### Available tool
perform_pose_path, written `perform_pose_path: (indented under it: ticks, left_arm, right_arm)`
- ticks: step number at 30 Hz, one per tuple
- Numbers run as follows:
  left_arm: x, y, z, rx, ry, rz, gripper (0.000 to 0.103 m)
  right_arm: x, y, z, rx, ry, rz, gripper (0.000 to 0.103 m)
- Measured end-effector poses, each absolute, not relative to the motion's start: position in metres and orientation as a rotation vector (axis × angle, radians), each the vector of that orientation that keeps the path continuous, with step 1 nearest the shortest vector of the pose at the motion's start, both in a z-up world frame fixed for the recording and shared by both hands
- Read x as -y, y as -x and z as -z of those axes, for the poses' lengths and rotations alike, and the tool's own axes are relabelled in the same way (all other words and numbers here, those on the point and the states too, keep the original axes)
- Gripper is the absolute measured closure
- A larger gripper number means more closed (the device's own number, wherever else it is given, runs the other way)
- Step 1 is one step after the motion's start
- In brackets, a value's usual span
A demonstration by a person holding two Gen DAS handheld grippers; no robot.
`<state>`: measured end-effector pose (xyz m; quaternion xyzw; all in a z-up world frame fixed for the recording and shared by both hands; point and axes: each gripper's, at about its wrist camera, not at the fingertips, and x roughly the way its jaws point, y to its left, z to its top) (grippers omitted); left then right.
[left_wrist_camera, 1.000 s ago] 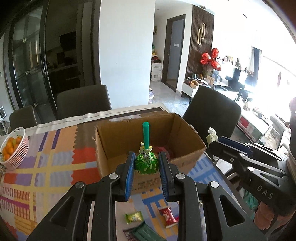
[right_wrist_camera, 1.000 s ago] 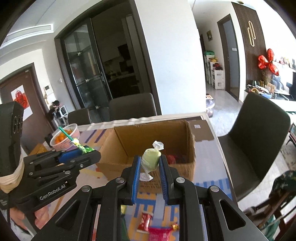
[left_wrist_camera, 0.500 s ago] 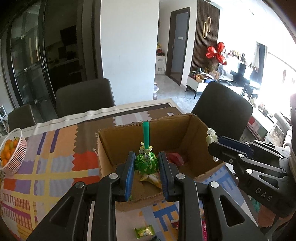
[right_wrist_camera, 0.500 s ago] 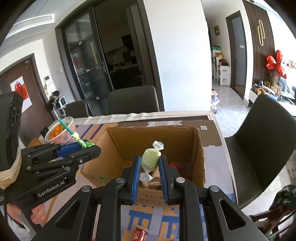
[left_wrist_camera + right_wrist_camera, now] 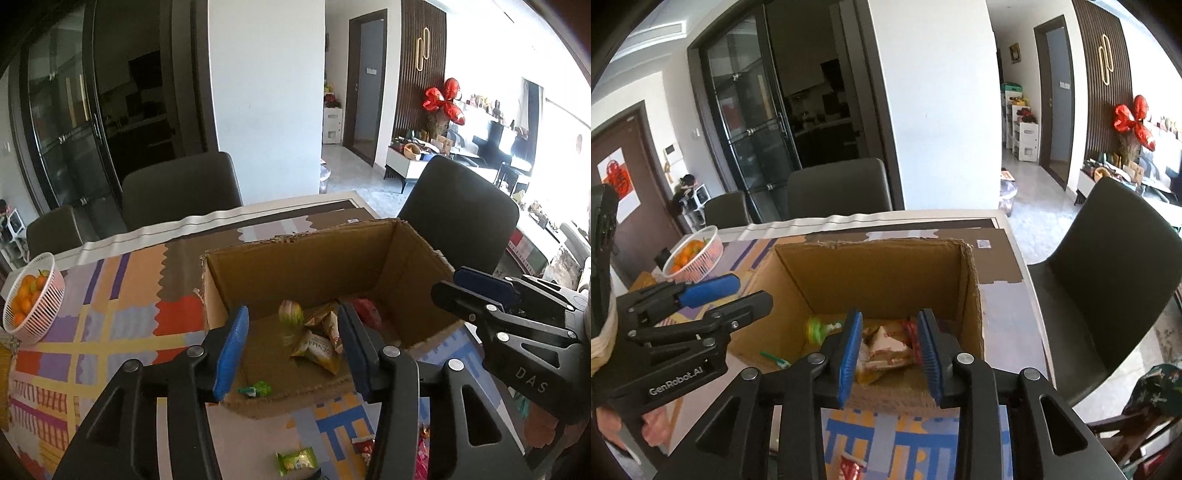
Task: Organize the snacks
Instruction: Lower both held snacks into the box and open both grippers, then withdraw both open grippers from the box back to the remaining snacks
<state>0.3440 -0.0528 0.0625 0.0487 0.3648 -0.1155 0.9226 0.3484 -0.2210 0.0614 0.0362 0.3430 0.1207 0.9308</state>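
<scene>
While both claws hang spread and empty, left gripper (image 5: 291, 350) and right gripper (image 5: 888, 354) risk clipping the cardboard box (image 5: 417, 258) wall when dipping toward loose table snacks (image 5: 296, 461); dropped snacks (image 5: 317, 345) lie inside it

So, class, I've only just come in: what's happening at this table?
A person holding tongs in each hand is sorting snacks into a cardboard box. Both the left tongs and the right tongs hang open over the box, holding nothing. A green lollipop lies on the box floor, a pale green candy looks blurred as if falling, and several packets lie inside. A few snacks wait on the tablecloth.
</scene>
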Motion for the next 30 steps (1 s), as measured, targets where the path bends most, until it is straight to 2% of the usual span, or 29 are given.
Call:
perform_pose_path:
  ticks: [2,5,17,30]
  left_arm:
    - [0.053,-0.335,-0.066,-0.742,-0.096,0.238,0.050]
    - [0.057,-0.320,-0.069,-0.736,-0.105,0.236,0.050]
    - [0.077,-0.274,-0.067,-0.758,-0.106,0.278,0.050]
    - [0.092,-0.243,-0.042,-0.819,-0.133,0.288,0.050]
  right_arm:
    - [0.222,-0.341,-0.063,-0.697,-0.065,-0.254,0.070]
    - [0.223,-0.328,-0.066,-0.689,-0.048,-0.262,0.067]
    - [0.236,-0.280,-0.065,-0.701,-0.013,-0.270,0.067]
    - [0.248,-0.248,-0.048,-0.758,0.030,-0.277,0.067]
